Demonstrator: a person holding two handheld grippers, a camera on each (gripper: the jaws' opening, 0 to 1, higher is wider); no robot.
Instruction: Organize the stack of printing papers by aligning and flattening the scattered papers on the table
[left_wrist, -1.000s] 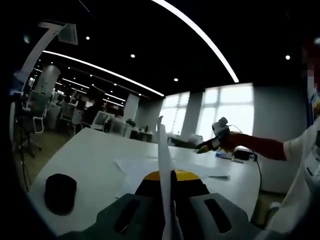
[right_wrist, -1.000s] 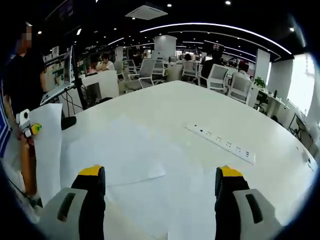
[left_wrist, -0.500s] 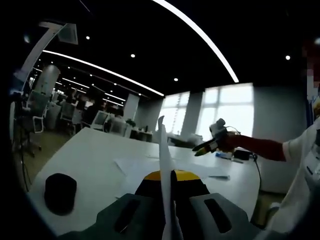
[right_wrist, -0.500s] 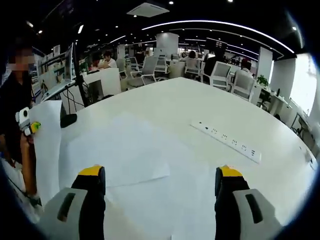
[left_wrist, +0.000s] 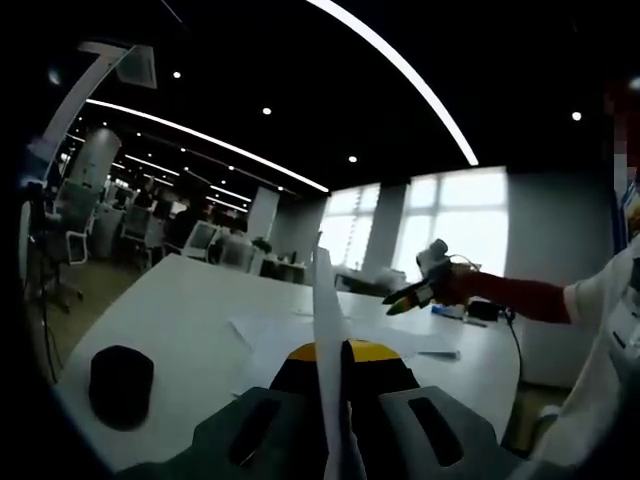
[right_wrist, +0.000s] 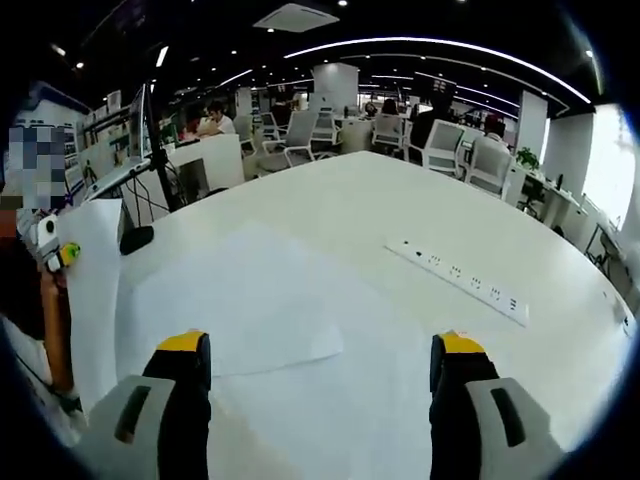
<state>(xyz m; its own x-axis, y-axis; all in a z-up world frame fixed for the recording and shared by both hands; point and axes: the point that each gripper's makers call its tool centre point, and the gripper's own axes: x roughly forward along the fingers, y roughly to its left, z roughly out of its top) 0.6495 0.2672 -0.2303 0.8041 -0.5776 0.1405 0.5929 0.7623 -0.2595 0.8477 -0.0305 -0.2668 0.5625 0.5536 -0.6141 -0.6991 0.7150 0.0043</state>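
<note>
The left gripper (left_wrist: 335, 365) is clamped on a sheet of paper (left_wrist: 326, 330) held edge-on and upright. The right gripper (right_wrist: 320, 370) hangs with jaws wide apart over loose papers (right_wrist: 250, 310) lying flat on the white table (right_wrist: 340, 215) — a power strip (right_wrist: 460, 280) beyond. No writing is legible. A black round object (left_wrist: 120, 385) is too dark to identify.

The right tongs (right_wrist: 318, 375) stand wide apart over loose papers (right_wrist: 260, 310) on the white worktop (right_wrist: 350, 210) — a power strip (right_wrist: 458, 282) lies beyond.

White printing papers (right_wrist: 270, 320) are spread flat, overlapping and askew, on the tabletop (right_wrist: 400, 215); one sheet (left_wrist: 328, 340) is held upright, edge-on.
</note>
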